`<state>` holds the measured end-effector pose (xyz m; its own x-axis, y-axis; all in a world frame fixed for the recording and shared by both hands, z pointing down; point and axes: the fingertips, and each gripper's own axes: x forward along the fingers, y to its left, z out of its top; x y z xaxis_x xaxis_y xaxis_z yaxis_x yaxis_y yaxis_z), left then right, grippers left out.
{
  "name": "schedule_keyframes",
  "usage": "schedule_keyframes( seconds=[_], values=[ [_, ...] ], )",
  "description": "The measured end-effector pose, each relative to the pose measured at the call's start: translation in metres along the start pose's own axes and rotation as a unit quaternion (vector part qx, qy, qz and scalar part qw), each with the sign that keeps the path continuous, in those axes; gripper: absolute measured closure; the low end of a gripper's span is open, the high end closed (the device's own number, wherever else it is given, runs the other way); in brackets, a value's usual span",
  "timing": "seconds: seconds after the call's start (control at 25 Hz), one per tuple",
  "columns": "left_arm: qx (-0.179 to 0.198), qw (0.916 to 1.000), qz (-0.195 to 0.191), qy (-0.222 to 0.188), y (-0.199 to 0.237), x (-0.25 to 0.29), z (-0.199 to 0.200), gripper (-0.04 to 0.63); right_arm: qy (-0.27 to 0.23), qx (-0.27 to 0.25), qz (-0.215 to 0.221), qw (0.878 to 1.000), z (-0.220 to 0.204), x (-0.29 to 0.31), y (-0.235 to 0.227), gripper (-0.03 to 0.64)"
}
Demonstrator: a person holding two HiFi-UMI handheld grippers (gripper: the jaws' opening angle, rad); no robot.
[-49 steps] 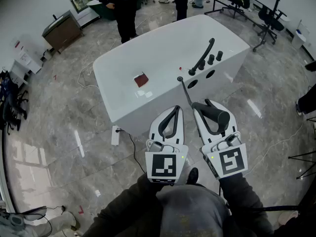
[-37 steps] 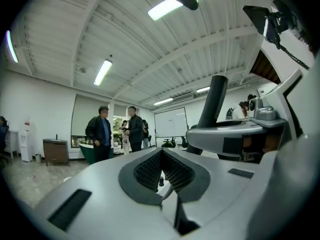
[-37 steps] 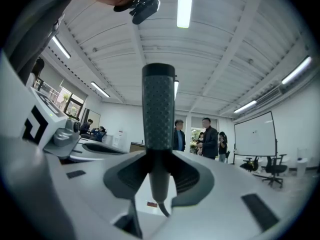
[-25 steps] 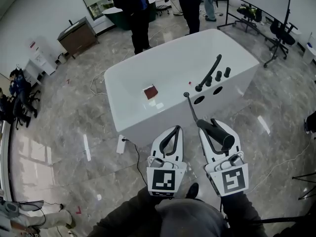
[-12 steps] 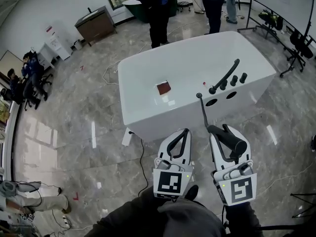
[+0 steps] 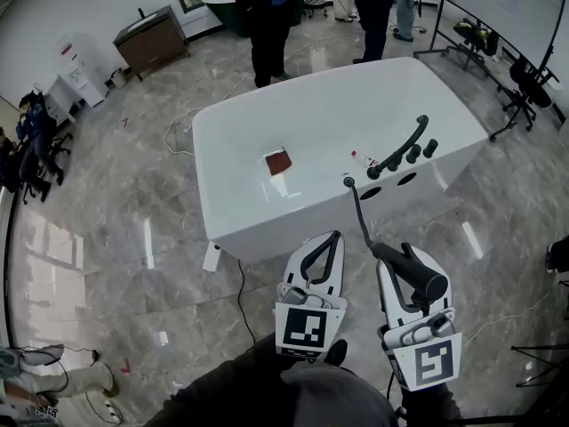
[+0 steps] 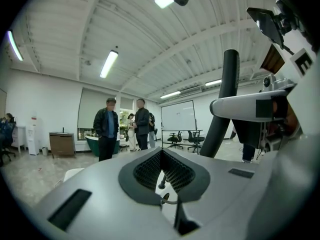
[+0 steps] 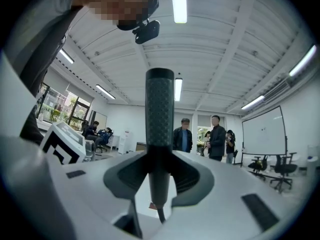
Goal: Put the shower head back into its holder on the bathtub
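Note:
The white bathtub (image 6: 240,212) stands in front of me, with a black spout (image 6: 397,147) and knobs (image 6: 422,150) on its right rim. A black hose (image 6: 360,212) rises from the holder fitting (image 6: 348,182) on the near rim to the black shower head (image 6: 416,276). My right gripper (image 6: 404,265) is shut on the shower head, short of the tub. In the right gripper view the shower head's handle (image 8: 159,129) stands upright between the jaws. My left gripper (image 6: 332,238) is shut and empty beside it, its tips (image 7: 160,153) meeting.
A brown square (image 6: 278,162) lies in the tub's bottom and a small red-and-white item (image 6: 358,158) sits near the spout. People (image 6: 267,7) stand beyond the tub. A power strip (image 6: 212,256) with its cable lies on the floor by the tub's near left corner. Office chairs (image 6: 524,78) stand at the right.
The head view has swung about, so the tub has shifted in the picture. Both grippers keep the same pose before the tub. The shower head stays in the right gripper.

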<state>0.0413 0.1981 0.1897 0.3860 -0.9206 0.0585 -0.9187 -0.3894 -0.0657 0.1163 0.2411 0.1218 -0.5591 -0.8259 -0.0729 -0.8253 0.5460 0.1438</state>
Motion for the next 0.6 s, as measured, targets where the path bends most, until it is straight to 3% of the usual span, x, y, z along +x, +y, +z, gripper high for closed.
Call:
schedule_keyframes(
  seconds=[0.28,0.4,0.6],
  values=[
    [-0.027,0.9994,-0.021,-0.004,0.020,0.023,-0.004,0.592,0.025,-0.007,-0.017,1.000,-0.010,0.024,-0.005,0.476],
    [-0.016,0.9994,-0.031,0.000,0.026,0.034,-0.009,0.592,0.028,-0.010,-0.024,0.999,-0.009,0.037,-0.008,0.476],
    [-0.031,0.9986,-0.042,-0.011,0.042,0.047,-0.003,0.592,0.031,-0.017,-0.034,0.999,-0.005,0.057,-0.008,0.476]
  ],
)
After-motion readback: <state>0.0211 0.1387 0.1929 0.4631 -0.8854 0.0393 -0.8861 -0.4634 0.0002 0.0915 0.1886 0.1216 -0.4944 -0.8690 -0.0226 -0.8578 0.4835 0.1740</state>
